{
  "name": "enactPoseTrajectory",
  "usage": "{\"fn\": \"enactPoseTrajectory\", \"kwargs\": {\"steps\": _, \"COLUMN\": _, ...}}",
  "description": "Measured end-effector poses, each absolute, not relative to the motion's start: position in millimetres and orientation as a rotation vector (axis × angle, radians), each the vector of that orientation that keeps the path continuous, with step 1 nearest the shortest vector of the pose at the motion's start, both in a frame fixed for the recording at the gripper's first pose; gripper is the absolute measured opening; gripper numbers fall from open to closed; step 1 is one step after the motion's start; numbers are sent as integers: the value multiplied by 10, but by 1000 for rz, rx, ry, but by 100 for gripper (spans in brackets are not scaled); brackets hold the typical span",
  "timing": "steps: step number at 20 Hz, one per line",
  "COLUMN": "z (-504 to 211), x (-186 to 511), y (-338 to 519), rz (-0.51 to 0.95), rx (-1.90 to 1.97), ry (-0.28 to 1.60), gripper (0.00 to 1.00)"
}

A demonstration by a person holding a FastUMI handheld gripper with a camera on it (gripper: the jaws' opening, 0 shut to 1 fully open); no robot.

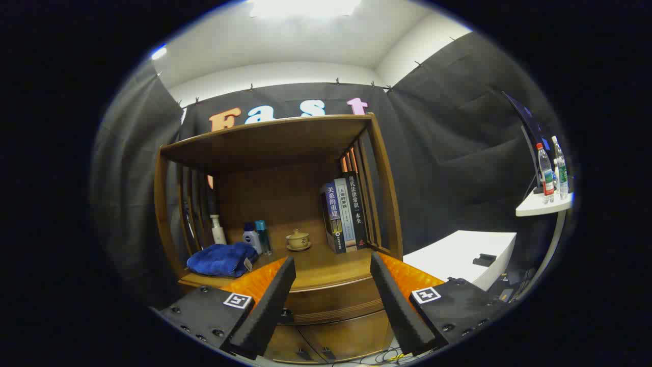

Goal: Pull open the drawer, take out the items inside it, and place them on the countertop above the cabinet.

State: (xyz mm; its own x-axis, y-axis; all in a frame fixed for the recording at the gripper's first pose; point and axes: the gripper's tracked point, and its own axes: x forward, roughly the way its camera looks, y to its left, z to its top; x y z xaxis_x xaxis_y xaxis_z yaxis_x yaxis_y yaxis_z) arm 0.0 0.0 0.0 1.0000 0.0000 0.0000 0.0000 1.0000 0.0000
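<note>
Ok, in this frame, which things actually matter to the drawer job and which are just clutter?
Job:
- drawer, shut
- countertop
- hand-held gripper, fingers open, empty, just short of the drawer

Lying about:
- blue towel
- toiletry bottles
- lidded cup
- books
- water bottles on the side shelf

This is a recording booth, not a real home: black cloth walls (448, 153) hang around a wooden cabinet (285, 214) with books (344, 214) (a staged household corner), under a white ceiling (285, 46).
</note>
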Motion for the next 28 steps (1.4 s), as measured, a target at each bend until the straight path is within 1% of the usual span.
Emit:
{"fn": "enactPoseTrajectory", "kwargs": {"steps": 3, "z": 67, "x": -7, "y": -17, "rz": -4, "rx": -11, "ry": -14, "gripper": 98}}
{"fn": "enactPoseTrajectory", "kwargs": {"steps": 8, "z": -49, "x": 27, "y": -57, "rz": -12, "rx": -29, "ry": 33, "gripper": 98}}
{"fn": "enactPoseTrajectory", "kwargs": {"steps": 14, "z": -95, "x": 0, "y": 48, "rz": 23, "rx": -27, "ry": 45, "gripper": 98}}
{"fn": "enactPoseTrajectory", "kwargs": {"steps": 19, "z": -97, "x": -14, "y": -7, "rz": 12, "rx": -36, "ry": 37, "gripper": 98}}
{"fn": "enactPoseTrajectory", "kwargs": {"steps": 28, "z": -379, "x": 56, "y": 335, "rz": 77, "rx": -45, "ry": 64, "gripper": 98}}
